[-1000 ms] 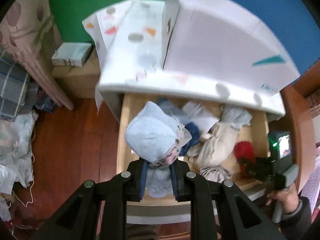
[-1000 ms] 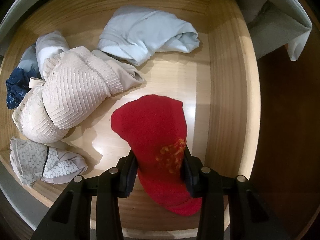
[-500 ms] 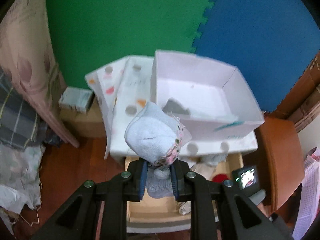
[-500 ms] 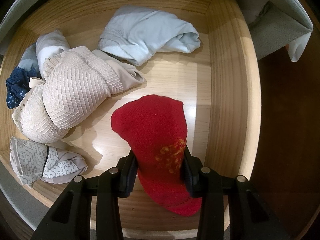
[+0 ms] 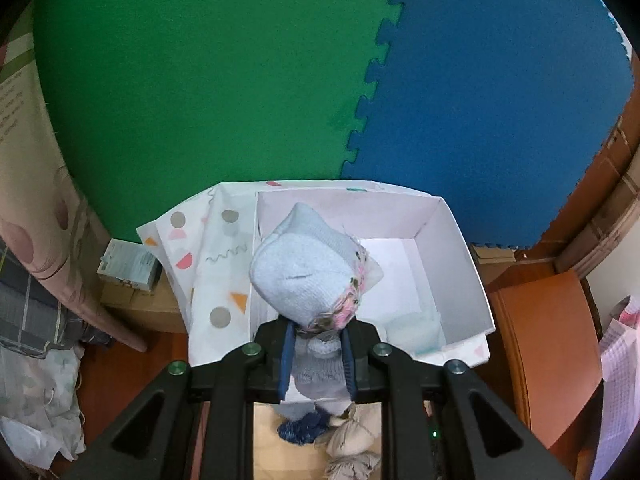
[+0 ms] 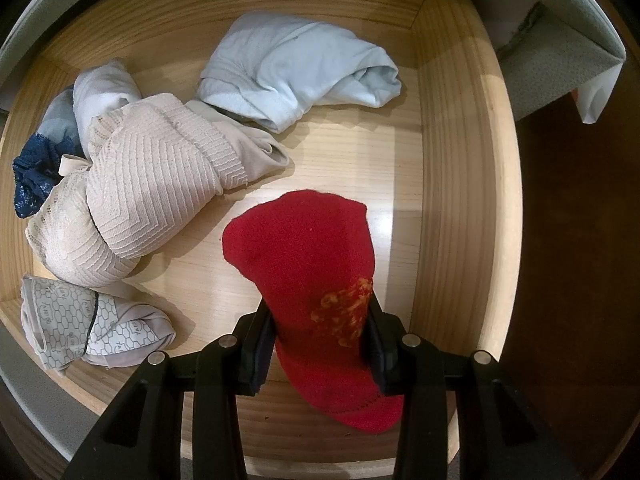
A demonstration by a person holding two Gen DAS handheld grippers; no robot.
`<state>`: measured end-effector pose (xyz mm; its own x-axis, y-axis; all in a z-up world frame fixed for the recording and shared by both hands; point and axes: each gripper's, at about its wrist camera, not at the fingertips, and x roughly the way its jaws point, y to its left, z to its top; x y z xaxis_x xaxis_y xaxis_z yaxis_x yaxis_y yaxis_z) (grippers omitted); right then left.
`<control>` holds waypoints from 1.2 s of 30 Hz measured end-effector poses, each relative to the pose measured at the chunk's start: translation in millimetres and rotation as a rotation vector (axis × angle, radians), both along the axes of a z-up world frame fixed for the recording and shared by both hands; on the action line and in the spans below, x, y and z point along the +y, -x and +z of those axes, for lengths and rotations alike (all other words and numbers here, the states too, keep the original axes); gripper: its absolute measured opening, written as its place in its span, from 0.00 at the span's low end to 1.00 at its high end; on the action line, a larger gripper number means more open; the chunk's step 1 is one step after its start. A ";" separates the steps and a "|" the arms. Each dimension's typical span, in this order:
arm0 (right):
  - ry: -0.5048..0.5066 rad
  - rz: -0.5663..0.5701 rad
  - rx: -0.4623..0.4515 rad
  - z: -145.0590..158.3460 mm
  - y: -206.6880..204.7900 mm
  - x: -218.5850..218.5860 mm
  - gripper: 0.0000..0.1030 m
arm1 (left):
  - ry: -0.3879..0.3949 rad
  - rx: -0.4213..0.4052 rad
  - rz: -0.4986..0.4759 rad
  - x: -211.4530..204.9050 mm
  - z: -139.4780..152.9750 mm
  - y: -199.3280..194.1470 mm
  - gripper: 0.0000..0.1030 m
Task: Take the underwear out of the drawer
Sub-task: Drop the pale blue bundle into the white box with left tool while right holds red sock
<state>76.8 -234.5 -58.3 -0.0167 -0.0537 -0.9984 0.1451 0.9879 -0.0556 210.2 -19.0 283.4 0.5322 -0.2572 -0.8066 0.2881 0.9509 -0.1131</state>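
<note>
My left gripper is shut on a light blue knitted garment with a pink speckled edge, held in the air in front of an open white box. My right gripper is shut on a red knitted garment with an orange pattern, low inside the wooden drawer. In the drawer lie a beige ribbed bundle, a pale blue folded piece, a white honeycomb-print roll, a white roll and a dark blue lace piece.
The white box stands on a cabinet top covered with a dotted white cloth. Green and blue foam mats cover the wall behind. A small carton sits at the left. A brown wooden piece is at the right.
My left gripper has risen with the light blue garment from over the drawer to the level of the white box's opening. My right gripper has stayed still, holding the red garment.
</note>
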 end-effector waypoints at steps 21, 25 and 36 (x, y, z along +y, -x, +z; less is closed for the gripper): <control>-0.006 -0.005 -0.011 3.2 -2.2 -1.9 0.35 | -0.105 0.162 0.041 -24.5 -109.6 -50.3 0.20; -0.007 -0.007 -0.012 3.8 -1.4 -3.1 0.35 | -0.111 0.177 0.047 -22.9 -117.4 -51.2 0.21; -0.007 -0.006 -0.011 3.7 -2.0 -3.6 0.35 | -0.146 0.161 0.037 -19.1 -114.2 -46.3 0.36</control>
<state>78.8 -238.1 -54.6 -0.0056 -0.0469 -0.9989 0.1517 0.9873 -0.0472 256.5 -38.1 169.2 0.4005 -0.1144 -0.9091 0.2420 0.9701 -0.0155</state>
